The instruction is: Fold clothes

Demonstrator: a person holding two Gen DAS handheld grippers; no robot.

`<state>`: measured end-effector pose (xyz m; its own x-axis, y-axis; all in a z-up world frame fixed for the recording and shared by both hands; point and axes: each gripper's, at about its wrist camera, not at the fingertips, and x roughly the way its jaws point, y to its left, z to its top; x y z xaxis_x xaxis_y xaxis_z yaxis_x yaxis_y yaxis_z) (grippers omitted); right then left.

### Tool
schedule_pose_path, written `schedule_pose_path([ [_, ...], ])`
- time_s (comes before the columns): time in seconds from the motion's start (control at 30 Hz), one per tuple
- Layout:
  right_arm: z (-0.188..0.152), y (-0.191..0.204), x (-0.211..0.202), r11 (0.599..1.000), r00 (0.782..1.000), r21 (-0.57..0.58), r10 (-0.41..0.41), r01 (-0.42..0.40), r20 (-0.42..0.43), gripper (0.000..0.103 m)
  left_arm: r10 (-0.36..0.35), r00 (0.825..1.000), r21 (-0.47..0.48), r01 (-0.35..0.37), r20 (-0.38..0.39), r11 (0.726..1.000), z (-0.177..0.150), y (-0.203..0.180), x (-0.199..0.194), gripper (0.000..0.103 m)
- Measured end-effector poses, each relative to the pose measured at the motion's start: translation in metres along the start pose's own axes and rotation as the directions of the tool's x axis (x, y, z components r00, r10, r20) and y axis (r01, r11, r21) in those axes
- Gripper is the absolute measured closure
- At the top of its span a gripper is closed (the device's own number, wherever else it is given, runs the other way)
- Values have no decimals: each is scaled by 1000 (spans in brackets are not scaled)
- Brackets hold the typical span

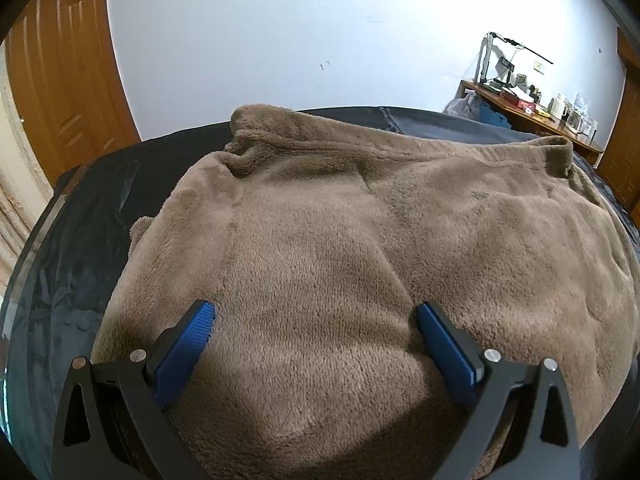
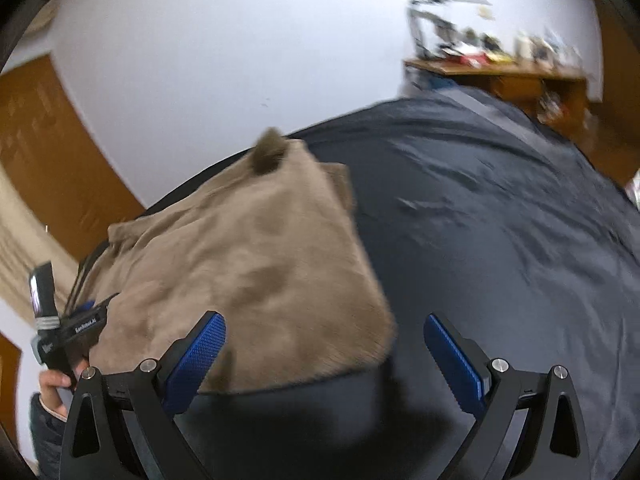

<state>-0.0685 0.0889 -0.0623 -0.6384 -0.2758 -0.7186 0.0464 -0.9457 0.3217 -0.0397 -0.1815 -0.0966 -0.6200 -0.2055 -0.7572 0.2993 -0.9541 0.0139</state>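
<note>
A bed [image 1: 80, 216] covered with a dark, slightly wrinkled sheet fills the lower part of both views. Behind it rises a plain white wall [image 1: 280, 40]. To the left stands a brown wooden door [image 1: 68, 92] with raised panels, and beside it, at the far left edge, hangs a pale patterned curtain [image 1: 16, 200]. At the far right, against the wall, is a wooden desk [image 1: 536, 120] crowded with small items: a lamp on a thin arm [image 1: 516, 44], a red box [image 1: 520, 98] and a white kettle [image 1: 558, 106]. The right wrist view is blurred.

Dark bedcover [image 2: 500, 220] right of fleece garment [image 2: 248, 260] lies bare; cluttered desk [image 2: 500, 72] blocks far side.
</note>
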Motion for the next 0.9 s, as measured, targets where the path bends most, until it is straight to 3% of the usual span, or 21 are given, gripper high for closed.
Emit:
schedule_pose_path([
  [0.4,-16,-13,29,978,984,159,152,-136,-91,2,5,1000,-7,-5,0,1000,-3,-5,1,2],
  [0.67,-8,-16,40,962,978,190,207,-196,-40,2,9,1000,-7,-9,1,1000,-1,-8,0,2],
  [0.9,7,-11,64,914,940,234,340,-332,9,1,10,1000,-6,-10,0,1000,0,-6,-1,2],
])
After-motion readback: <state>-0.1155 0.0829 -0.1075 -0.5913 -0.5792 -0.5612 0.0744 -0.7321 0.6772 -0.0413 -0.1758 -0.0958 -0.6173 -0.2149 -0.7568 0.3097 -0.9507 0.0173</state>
